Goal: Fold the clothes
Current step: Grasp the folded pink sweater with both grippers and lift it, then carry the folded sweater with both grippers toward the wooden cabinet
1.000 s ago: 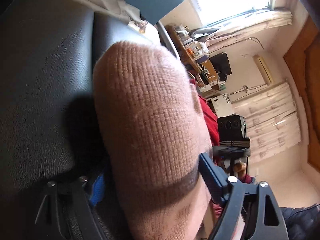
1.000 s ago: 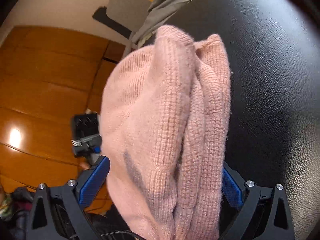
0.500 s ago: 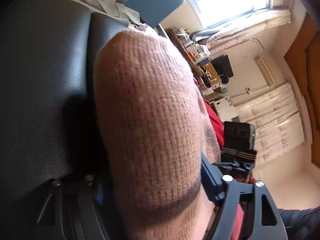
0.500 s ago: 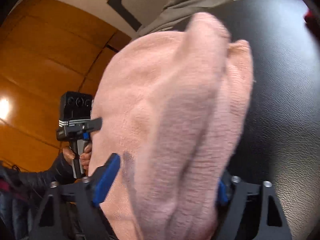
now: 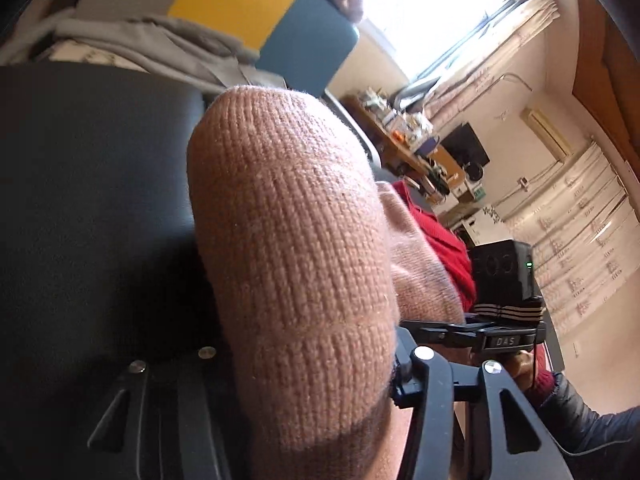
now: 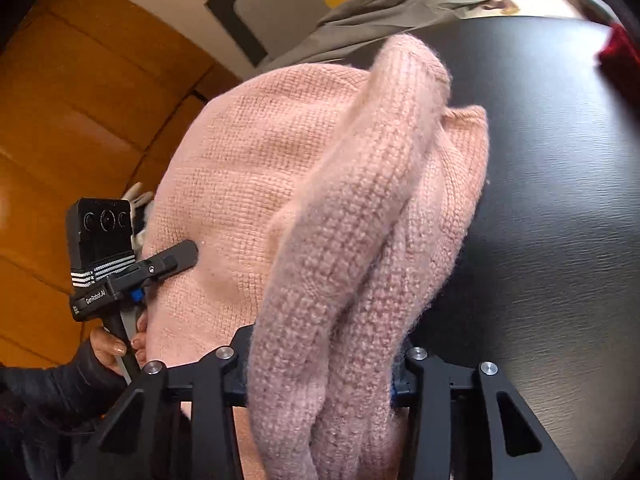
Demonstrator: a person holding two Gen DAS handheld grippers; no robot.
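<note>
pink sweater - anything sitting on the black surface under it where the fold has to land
Nothing visible does. The pink sweater sits bunched between the jaws of both the left gripper and the right gripper, which are closing on it. The black surface beside it is bare; a grey garment lies at its far edge.

under my work is a black leather-look worktop; the pink knit sweater lies on it, grey clothes at its far edge.
</note>
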